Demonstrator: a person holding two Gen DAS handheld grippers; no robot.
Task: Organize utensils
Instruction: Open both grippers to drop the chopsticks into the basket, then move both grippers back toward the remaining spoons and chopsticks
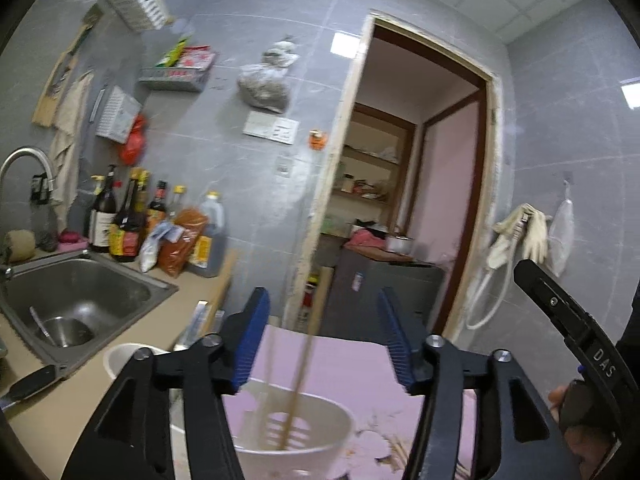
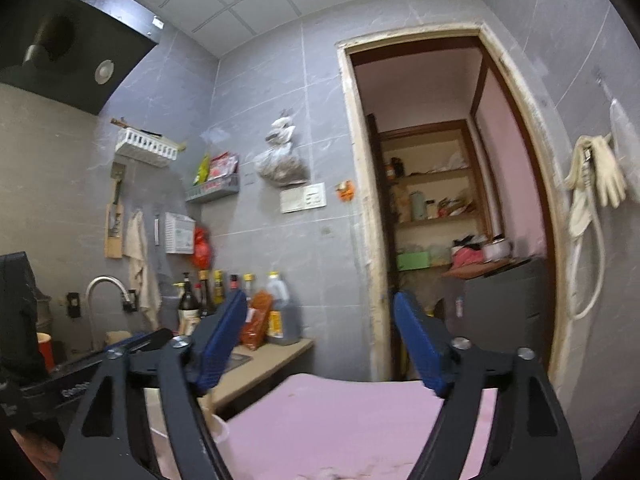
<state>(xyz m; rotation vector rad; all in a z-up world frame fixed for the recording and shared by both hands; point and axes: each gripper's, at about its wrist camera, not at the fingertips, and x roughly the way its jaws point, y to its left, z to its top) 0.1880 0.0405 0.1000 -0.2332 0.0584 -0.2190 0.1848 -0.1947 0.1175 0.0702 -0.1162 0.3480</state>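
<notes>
The light, stiff, slippery chopsticks (image 1: 298, 376) standing in the holder (image 1: 296, 436) are best pinched mid-shaft; both tools (image 1: 324, 336) (image 2: 320, 344) are spread, empty.

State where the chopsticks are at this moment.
In the left wrist view, the chopsticks stand tilted in the white holder on the pink surface, low in the frame between the open left gripper fingers, untouched.

Dim, cool light, fisheye bending
Glare is glinting off wall tiles (image 1: 344, 45); chopsticks (image 1: 304, 364) are smearing; dark corners are vignetting.
</notes>
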